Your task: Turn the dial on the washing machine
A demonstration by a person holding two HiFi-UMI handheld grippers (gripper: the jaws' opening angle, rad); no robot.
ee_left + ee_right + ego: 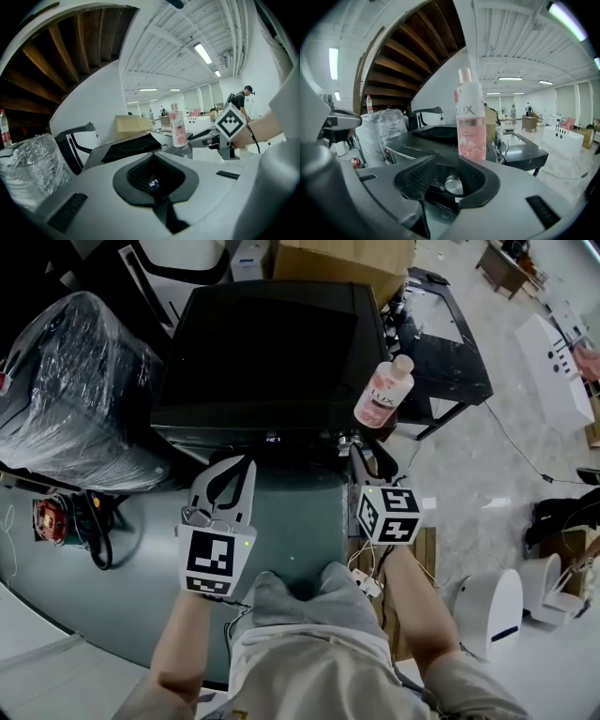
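Observation:
The dark washing machine [267, 352] is below me, its control strip along the near edge. In the right gripper view a small silver dial [453, 184] lies between the jaws of my right gripper [446, 161]. The jaws stand partly open around it, a gap showing on the left side. From the head view that gripper [372, 457] is at the machine's front right corner and hides the dial. My left gripper [236, 470] is shut and holds nothing, at the front edge further left. A lit display [153, 183] shows through the loop of its [152, 157] jaws.
A pink bottle [382, 393] stands on the machine's right front corner, just above the right gripper. A plastic-wrapped bundle [70, 390] sits to the left, a black table [450, 352] to the right. Cables [98, 521] and a white round device [492, 610] lie on the floor.

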